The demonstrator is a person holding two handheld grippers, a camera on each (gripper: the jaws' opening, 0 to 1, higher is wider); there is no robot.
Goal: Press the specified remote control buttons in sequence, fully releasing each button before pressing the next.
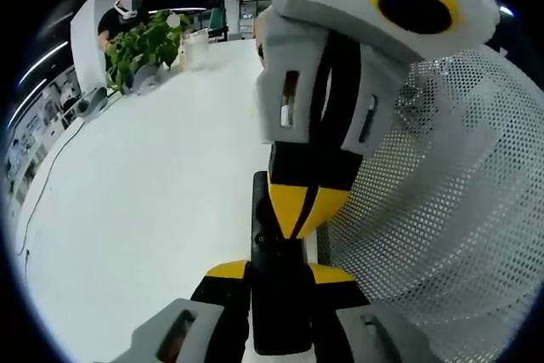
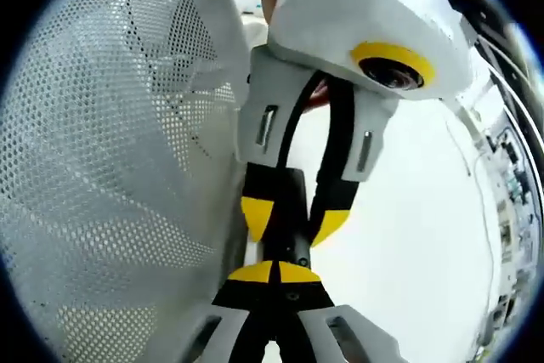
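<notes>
Holding the black remote between its spread jaws, your left tool keeps it just above the white worktop. Your right tool, tips pressed together, touches the remote's face; how many presses remain, you cannot tell.

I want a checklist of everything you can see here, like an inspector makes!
Surface: white table, bare near the grippers.
Job's things: black remote control, held upright between the left gripper's jaws; buttons too dark to make out.
Clutter: white mesh object right beside the remote.
Grippers: left gripper shut on the remote; right gripper shut, its tips at the remote's face, contact with a button cannot be told.
Cables: thin dark cable along the table's far edge.
Surroundings: leafy potted plant at the table's end, a person behind it, ceiling strip lights.
</notes>
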